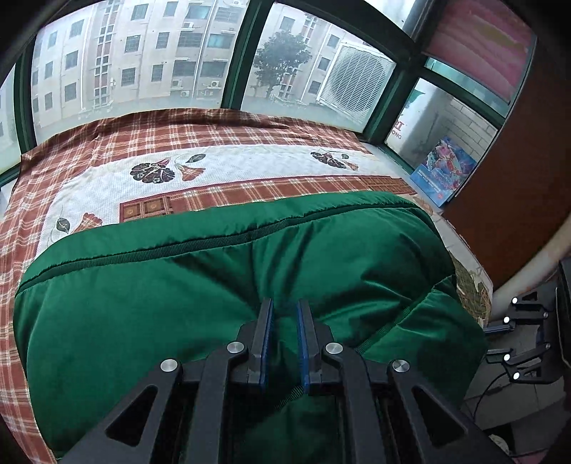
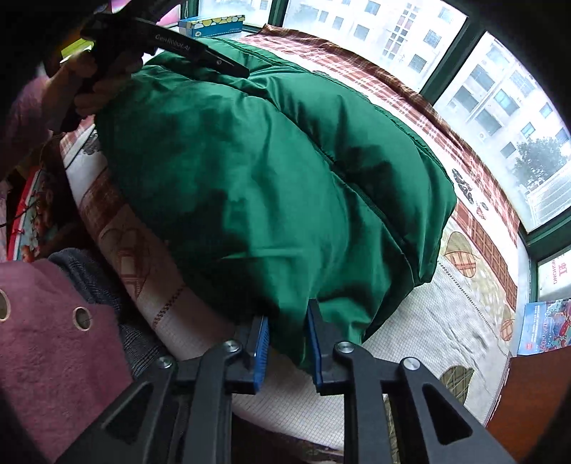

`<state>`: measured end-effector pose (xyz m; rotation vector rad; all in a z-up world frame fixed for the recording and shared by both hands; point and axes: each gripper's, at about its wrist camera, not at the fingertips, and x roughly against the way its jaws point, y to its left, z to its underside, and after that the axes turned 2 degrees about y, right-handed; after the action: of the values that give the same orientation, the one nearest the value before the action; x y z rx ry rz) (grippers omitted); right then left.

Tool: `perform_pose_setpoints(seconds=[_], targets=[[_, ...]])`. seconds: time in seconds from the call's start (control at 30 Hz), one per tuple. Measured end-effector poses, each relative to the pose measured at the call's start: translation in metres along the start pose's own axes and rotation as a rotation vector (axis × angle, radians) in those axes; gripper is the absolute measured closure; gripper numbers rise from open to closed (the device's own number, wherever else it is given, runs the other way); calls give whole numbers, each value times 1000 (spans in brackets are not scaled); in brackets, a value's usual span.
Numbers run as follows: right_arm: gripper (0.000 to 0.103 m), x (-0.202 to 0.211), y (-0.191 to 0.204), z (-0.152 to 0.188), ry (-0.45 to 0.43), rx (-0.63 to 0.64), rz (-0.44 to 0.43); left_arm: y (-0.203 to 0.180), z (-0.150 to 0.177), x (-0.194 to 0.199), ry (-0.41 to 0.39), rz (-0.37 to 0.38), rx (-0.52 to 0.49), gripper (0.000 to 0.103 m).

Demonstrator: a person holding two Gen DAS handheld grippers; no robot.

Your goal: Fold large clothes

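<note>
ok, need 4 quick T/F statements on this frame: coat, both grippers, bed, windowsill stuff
1. Both grippers pinch the green coat. True: the left gripper and the right gripper each have green fabric between their fingers.
2. The coat hangs on a hanger. False: it lies bulked up on the plaid bedspread.
3. The coat is red. False: it is green.
4. A blue box sits by the window beyond the coat. True.
</note>
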<state>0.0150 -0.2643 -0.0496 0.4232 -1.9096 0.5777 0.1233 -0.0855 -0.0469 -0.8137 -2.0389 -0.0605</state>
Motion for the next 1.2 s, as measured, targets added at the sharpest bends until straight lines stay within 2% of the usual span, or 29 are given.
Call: perform_pose_setpoints(seconds=[0.1, 0.2, 0.27, 0.37, 0.53, 0.6, 0.7, 0.83, 1.0, 1.2], targets=[[74, 27, -5, -11, -34, -32, -100, -9, 17, 7, -4, -10, -31, 89], [60, 40, -12, -35, -106, -103, -140, -11, 32, 10, 1, 25, -21, 89], [60, 37, -16, -55, -148, -149, -116, -11, 41, 13, 1, 43, -14, 89], [60, 18, -23, -90, -162, -206, -66, -10, 53, 18, -1, 57, -4, 89], [60, -19, -25, -140, -159, -255, -8, -9, 66, 23, 11, 76, 11, 89], [60, -34, -22, -151, -141, -261, -14, -11, 72, 25, 16, 77, 9, 89], [60, -50, -12, -150, -109, -210, 37, -11, 79, 28, 23, 85, 4, 89], [58, -50, 6, -130, -104, -96, 96, -10, 89, 31, 34, 107, 18, 89], [57, -46, 16, -101, -80, -53, 82, -9, 96, 34, 46, 126, 31, 89], [57, -43, 8, -64, -37, -112, -6, -16, 105, 39, 62, 129, 11, 89]])
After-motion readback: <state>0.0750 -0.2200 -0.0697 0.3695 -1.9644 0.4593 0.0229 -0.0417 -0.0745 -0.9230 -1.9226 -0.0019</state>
